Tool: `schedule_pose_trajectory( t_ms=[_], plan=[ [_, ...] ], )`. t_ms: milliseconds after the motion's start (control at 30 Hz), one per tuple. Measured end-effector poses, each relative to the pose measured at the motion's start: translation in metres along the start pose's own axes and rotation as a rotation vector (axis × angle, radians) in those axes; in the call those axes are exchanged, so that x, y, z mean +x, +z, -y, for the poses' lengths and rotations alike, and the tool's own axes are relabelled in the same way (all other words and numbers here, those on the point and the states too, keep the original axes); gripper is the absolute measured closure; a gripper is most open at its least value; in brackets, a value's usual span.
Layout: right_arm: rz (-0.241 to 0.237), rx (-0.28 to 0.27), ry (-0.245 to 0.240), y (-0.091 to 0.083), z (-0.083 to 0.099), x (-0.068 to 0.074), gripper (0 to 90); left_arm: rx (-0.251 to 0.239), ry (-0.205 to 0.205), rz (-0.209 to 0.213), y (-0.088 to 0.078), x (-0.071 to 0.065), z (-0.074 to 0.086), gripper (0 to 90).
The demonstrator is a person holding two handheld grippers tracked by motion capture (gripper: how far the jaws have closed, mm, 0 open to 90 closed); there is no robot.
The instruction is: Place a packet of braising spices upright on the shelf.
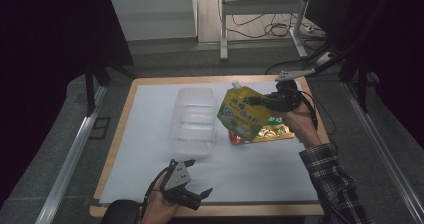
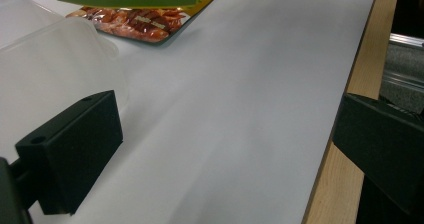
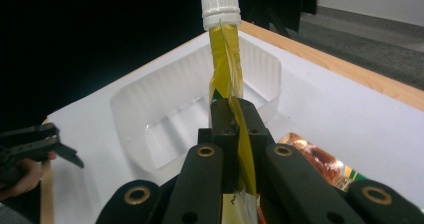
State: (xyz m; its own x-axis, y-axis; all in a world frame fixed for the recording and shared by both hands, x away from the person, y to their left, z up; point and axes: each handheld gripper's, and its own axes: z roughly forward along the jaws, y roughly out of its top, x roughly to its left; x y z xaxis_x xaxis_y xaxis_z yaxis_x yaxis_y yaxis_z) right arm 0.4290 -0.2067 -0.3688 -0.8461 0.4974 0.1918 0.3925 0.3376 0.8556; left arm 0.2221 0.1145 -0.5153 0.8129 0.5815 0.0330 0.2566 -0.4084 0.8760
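A yellow-green spouted pouch (image 1: 242, 113) with a white cap (image 3: 220, 3) hangs in the air over the white mat, just right of the clear plastic tub (image 1: 194, 120). My right gripper (image 1: 261, 102) is shut on the pouch's edge (image 3: 232, 109), its jaws pinching the flat side seam. A foil snack packet (image 1: 272, 132) with red contents (image 2: 135, 24) lies flat on the mat beneath the pouch. My left gripper (image 1: 196, 186) rests near the front edge of the table, jaws wide apart with nothing between them; in its own view its two black fingers (image 2: 70, 149) frame bare mat.
The white mat (image 1: 250, 169) covers a wooden table (image 1: 125, 109). Floor rails run along both sides. A metal frame and cables stand behind the table.
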Motion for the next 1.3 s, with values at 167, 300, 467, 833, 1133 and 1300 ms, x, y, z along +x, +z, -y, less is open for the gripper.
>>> schedule_pose_trajectory(
  t_ms=[167, 300, 467, 833, 1133, 1300],
  plan=[
    [0.001, -0.007, -0.005, 0.008, -0.008, -0.007, 88.3, 0.029, 0.018, -0.024, 0.001, -0.001, 0.002, 0.0],
    [0.007, -0.011, -0.004, 0.013, -0.016, -0.012, 88.3, 0.028, 0.014, -0.022, 0.000, -0.002, 0.002, 0.0],
    [0.009, -0.018, -0.013, 0.019, -0.027, -0.016, 88.3, 0.024, 0.005, -0.004, 0.001, -0.002, 0.002, 0.0],
    [0.001, -0.025, -0.032, 0.033, -0.052, -0.023, 88.3, 0.048, 0.020, -0.043, -0.003, -0.003, 0.004, 0.0],
    [-0.010, -0.030, -0.044, 0.052, -0.065, -0.027, 88.3, 0.062, 0.023, -0.064, -0.006, -0.001, 0.005, 0.0],
    [-0.020, -0.031, -0.045, 0.073, -0.076, -0.027, 88.3, 0.068, 0.032, -0.072, -0.006, -0.001, 0.005, 0.0]
  ],
)
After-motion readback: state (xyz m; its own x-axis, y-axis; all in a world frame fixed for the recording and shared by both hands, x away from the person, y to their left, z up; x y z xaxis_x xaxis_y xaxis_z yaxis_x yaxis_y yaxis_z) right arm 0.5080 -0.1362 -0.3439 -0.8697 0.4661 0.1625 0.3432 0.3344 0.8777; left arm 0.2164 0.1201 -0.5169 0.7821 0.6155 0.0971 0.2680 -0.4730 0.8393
